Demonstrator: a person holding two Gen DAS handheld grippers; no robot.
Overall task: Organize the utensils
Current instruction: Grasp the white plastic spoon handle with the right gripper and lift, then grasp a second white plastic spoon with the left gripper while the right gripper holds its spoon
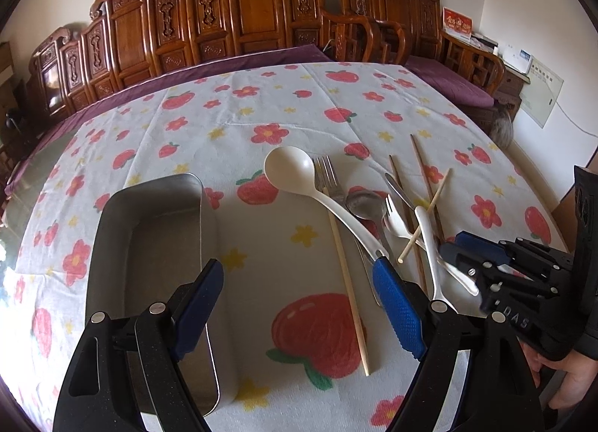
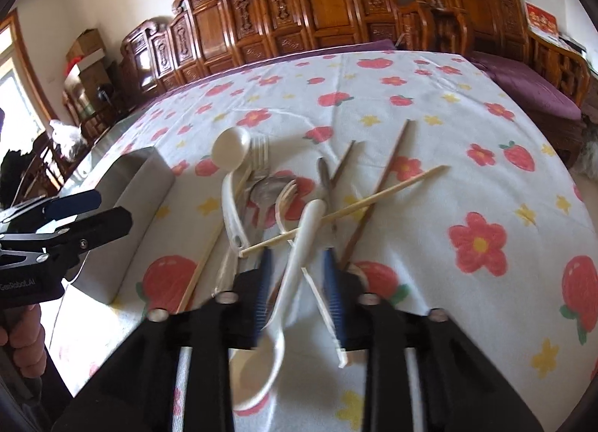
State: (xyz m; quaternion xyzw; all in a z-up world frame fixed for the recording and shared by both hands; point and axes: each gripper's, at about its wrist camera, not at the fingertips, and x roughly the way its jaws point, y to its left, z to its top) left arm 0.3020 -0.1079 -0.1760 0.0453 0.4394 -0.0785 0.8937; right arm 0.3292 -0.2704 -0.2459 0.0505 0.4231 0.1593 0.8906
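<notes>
Left wrist view: left gripper (image 1: 304,305) fingers spread wide, empty, above metal tray (image 1: 149,245) at lower left. Right wrist view: right gripper (image 2: 297,282) fingers partly apart around white spoon (image 2: 287,290), contact unclear; utensil pile (image 2: 299,193) mid-frame on floral worktop (image 2: 429,125).

A rectangular brushed-metal tray (image 1: 149,230) looks matt grey. The white long-handled ladle (image 1: 289,168) is glossy plastic. Pale chopsticks (image 1: 347,282) are bare wood, the steel fork (image 1: 329,176) shiny. The floral tablecloth (image 1: 284,245) on the bench is soft, creased cloth.
</notes>
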